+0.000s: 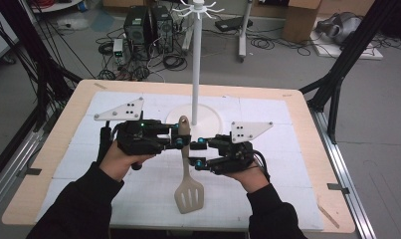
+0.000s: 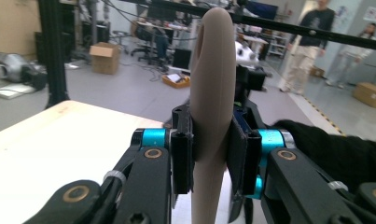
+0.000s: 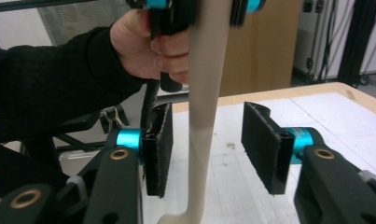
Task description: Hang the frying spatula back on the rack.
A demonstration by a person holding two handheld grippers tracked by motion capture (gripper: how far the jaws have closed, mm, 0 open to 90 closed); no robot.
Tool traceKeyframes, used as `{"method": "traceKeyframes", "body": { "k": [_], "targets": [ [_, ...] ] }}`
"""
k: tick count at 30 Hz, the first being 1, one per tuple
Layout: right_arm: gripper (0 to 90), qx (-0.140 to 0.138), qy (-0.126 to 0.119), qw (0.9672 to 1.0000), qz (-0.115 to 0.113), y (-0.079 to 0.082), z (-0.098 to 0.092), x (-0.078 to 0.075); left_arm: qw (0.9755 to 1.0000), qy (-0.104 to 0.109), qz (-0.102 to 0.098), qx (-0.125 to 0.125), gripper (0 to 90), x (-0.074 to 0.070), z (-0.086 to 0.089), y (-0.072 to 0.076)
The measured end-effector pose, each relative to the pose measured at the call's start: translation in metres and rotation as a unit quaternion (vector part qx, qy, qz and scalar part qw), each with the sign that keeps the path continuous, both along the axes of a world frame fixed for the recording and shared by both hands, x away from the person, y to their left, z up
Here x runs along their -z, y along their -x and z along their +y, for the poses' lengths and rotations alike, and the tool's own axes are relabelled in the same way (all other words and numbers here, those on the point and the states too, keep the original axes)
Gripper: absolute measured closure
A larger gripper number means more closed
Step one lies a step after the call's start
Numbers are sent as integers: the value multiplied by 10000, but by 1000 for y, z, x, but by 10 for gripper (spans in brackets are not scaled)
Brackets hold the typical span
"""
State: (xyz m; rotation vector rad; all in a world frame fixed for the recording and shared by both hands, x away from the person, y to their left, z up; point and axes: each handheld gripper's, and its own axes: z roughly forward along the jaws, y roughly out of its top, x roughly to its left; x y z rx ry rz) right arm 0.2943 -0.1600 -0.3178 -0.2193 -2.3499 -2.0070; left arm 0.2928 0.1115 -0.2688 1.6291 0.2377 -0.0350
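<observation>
Left tongs (image 2: 212,154): pads clamped on the upper handle of the beige slotted spatula (image 1: 187,164), just below its hanging loop, as the left gripper view shows plainly. Right tongs (image 3: 206,151): jaws stand apart on either side of the handle lower down, with daylight between each pad and the shaft; they bear no load. The spatula hangs near upright, loop uppermost, blade (image 1: 189,196) toward the person's edge of the counter (image 1: 68,117).

Judged step: carrying the loop up to a hook on the white rack (image 1: 195,64) directly behind. To do it well, keep the left grip square so the handle does not swivel between the pads; the right tongs should either close to steady the shaft or draw well back before the lift. The hook ring (image 1: 198,8) sits high, so a tall, straight rise is needed.

Clearances: the rack's round base (image 1: 210,117) lies just beyond the loop, and the pole stands close to the travel path; contact could rock it. Open counter lies left and right of both hands. The grey plates (image 1: 119,110) atop each gripper need room near the pole.
</observation>
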Motion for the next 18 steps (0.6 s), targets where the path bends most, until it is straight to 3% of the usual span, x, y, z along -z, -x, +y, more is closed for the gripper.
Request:
{"method": "traceKeyframes", "body": {
  "k": [7, 9, 11, 15, 18],
  "targets": [
    [640, -267, 2, 9996, 9, -3, 10, -2, 9998, 5, -115, 187, 731, 1, -1, 2],
    [744, -370, 37, 9993, 31, -3, 12, -1, 9997, -17, -162, 175, 731, 0, 0, 2],
    [749, -330, -10, 9994, -49, -2, 12, -2, 9996, 21, -206, 179, 731, 0, 1, 2],
    [759, -293, -126, 9995, 32, -1, 12, -3, 9994, 139, -298, 118, 730, -1, 1, 3],
    [762, -139, -104, 9998, -29, 0, 13, -4, 9993, 178, -317, -73, 722, -1, 3, 4]
  ]
}}
